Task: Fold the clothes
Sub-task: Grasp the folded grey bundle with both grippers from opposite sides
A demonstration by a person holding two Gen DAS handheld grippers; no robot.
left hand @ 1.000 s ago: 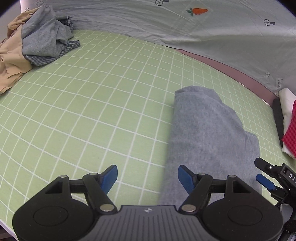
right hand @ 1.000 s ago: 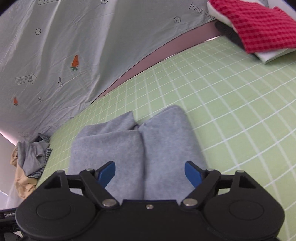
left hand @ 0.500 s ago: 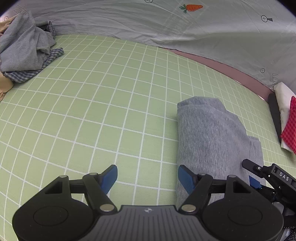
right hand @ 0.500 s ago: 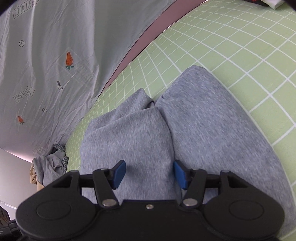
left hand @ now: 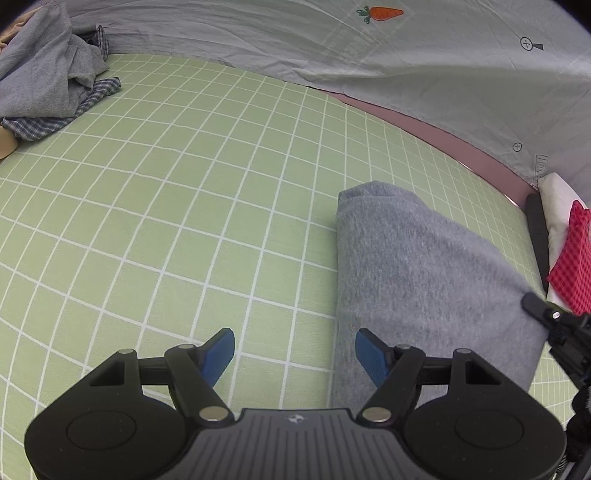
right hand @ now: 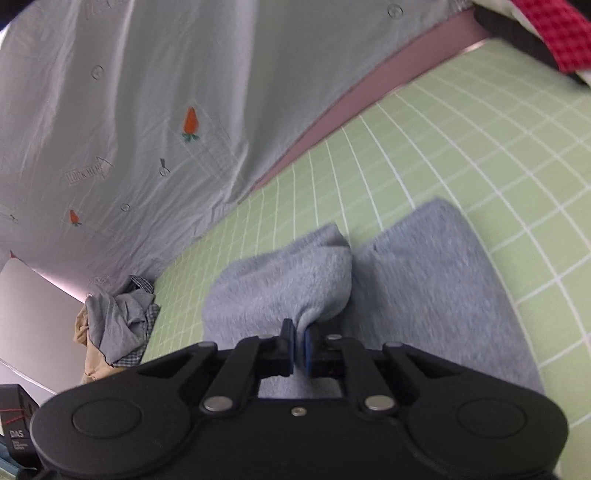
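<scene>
Landmark: the grey garment (left hand: pixel 424 280), partly folded into a thick bundle, lies on the green checked sheet (left hand: pixel 184 206); every place below is given relative to it.

Grey garment, location: it rests flat on the sheet, well apart from the pile of unfolded clothes (left hand: pixel 48 74) at the far left and near the folded stack (left hand: pixel 569 254) at the right edge. In the right wrist view the garment (right hand: pixel 436 280) shows two lobes side by side with a crease between them.

Right claw (right hand: pixel 299 347): clenched on the garment. Its blue pads pinch a ridge of grey fabric at the near edge, on the left lobe just beside the crease. Judged reason: a pinch at the edge catches the upper layers only, so that part can be lifted and turned over the rest.

Left claw (left hand: pixel 295 354): released, nothing between its fingers (left hand: pixel 219 350). It hovers over bare sheet just left of the garment's left edge, with the right finger at that edge. Judged reason: it stands ready to take or steady that side.

Folded stack: a red checked piece over white and dark pieces, beyond the garment's right side. Judged purpose: finished items are kept apart there.

Unfolded pile: grey, plaid and tan cloth, crumpled. Judged purpose: work awaiting folding.

Backdrop: a pale cloth with carrot prints (left hand: pixel 380 13) hangs behind the garment's far end.
</scene>
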